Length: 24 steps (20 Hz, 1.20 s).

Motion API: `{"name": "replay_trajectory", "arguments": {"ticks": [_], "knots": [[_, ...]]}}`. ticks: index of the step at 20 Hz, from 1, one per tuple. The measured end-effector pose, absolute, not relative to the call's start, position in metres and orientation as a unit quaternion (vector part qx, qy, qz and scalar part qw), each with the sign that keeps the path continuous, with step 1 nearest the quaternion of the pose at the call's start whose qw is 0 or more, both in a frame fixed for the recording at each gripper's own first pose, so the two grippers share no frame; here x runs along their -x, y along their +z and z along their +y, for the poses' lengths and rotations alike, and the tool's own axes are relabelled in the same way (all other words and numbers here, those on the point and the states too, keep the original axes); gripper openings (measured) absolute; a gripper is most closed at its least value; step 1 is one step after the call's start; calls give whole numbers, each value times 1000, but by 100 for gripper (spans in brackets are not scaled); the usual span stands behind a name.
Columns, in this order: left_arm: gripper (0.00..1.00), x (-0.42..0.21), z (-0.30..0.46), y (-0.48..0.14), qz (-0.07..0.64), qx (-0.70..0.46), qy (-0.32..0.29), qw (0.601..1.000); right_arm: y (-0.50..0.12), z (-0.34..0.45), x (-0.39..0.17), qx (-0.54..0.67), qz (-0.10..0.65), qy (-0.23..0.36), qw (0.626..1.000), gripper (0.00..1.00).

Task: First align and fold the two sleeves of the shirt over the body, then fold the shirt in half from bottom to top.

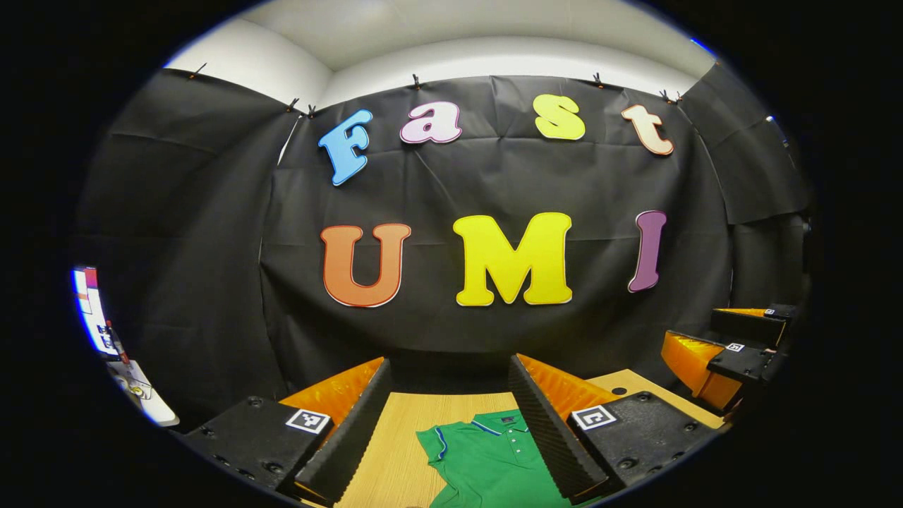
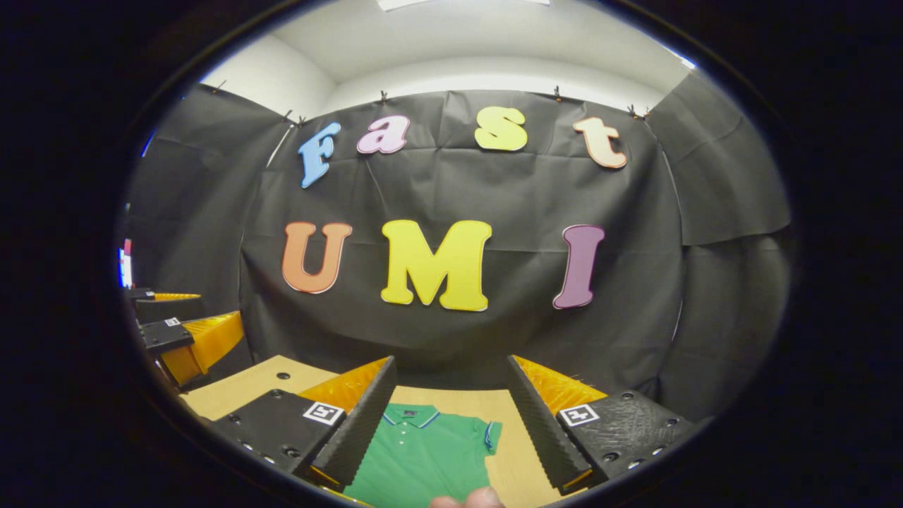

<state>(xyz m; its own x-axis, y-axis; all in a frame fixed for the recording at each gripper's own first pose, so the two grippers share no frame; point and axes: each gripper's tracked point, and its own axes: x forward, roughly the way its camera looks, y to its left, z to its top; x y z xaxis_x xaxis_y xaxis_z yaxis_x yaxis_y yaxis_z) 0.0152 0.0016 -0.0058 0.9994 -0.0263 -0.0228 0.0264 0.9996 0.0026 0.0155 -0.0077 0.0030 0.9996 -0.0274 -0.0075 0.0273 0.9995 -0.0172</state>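
Both claws spread wide, nothing gripped, above the green shirt (image 1: 487, 458).
Low centre of my frame, it lies flat on the desk (image 1: 395, 451), sleeves unfolded; next I lower left claw (image 1: 451, 430) and right claw (image 2: 451, 430) onto the sleeves.

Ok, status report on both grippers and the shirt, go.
Left gripper open, above the table. Right gripper open, likewise. Green shirt flat, collar away, sleeves unfolded. Nothing blocking.

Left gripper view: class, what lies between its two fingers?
The green shirt, collar up, on the wooden table; the left gripper hangs open above.
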Motion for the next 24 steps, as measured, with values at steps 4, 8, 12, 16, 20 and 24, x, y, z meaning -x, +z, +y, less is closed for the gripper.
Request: {"name": "replay_trajectory", "arguments": {"ticks": [4, 8, 12, 16, 20, 24], "knots": [[100, -21, -1, -9, 16, 1, -18, 1000, -6, -16, -22, 7, 16, -22, 1000, 95], [100, -28, -3, -14, 19, 3, -18, 1000, -14, -22, -30, 11, 30, -22, 999, 95], [100, -36, -5, -15, 21, -3, -17, 1000, -41, -33, -47, 7, 61, -24, 998, 95], [100, -42, -2, -12, 18, -6, -6, 1000, -96, -51, -79, 15, 123, -25, 992, 95], [100, -50, -2, -19, 28, -4, 4, 1000, -164, -66, -110, 24, 201, -19, 979, 95], [100, -63, -5, -21, 34, -9, 12, 999, -225, -80, -136, 28, 263, -12, 964, 95]]}}
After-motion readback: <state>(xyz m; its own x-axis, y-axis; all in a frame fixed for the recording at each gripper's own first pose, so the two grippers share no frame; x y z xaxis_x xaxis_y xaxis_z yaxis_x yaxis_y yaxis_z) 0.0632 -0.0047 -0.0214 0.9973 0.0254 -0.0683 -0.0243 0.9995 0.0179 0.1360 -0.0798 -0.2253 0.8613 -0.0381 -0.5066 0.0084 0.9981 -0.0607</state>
